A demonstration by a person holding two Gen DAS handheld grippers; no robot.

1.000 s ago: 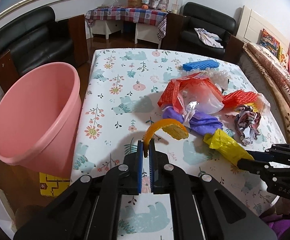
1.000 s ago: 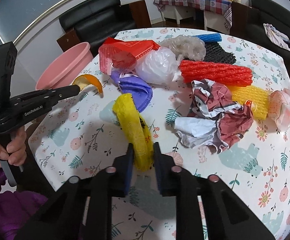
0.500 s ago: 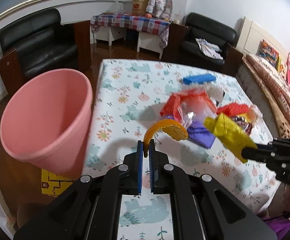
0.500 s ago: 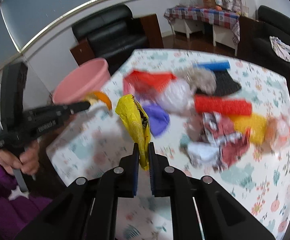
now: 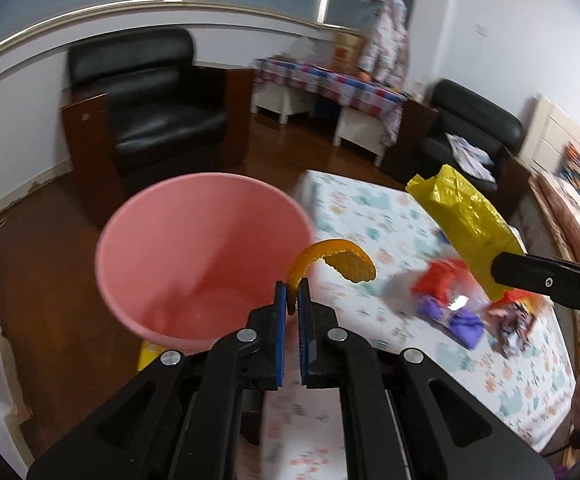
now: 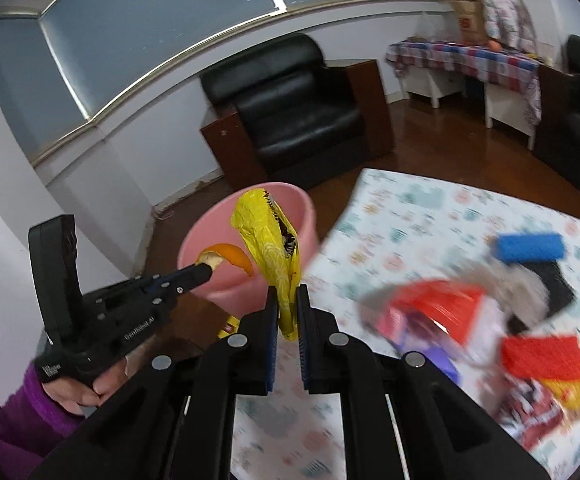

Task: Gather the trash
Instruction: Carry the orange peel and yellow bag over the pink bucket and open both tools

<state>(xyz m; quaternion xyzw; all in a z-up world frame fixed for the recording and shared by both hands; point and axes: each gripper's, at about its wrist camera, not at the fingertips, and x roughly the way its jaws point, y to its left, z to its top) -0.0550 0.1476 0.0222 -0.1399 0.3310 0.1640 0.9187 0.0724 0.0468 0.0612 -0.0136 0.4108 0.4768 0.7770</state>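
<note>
Left hand-held gripper (image 5: 293, 292) clamped on one end of a curled orange peel (image 5: 331, 262), peel arching up and right past the fingertips, raised at the near rim of a pink bucket (image 5: 194, 256). In right wrist view same gripper (image 6: 206, 270) seen from the side, peel tip over the bucket mouth, held by a hand (image 6: 90, 384) in a purple sleeve (image 6: 6, 420). Right hand-held gripper (image 6: 288, 300) pinched tight on a crumpled yellow wrapper (image 6: 268, 248), wrapper standing up out of the blue pads (image 6: 272, 320), in front of the bucket (image 6: 305, 216); dark print on its inner side, unreadable. In left wrist view wrapper (image 5: 465, 216) raised above the floral-cloth bench (image 5: 369, 208), right of the bucket. Remaining trash on the bench, blurred: red pieces (image 6: 433, 308), blue foam block (image 6: 529, 246), black piece (image 6: 555, 284), purple scrap (image 5: 461, 322). Bucket beside the bench's left edge. Black armchair (image 5: 150, 96) behind on the wood floor (image 5: 42, 280).
</note>
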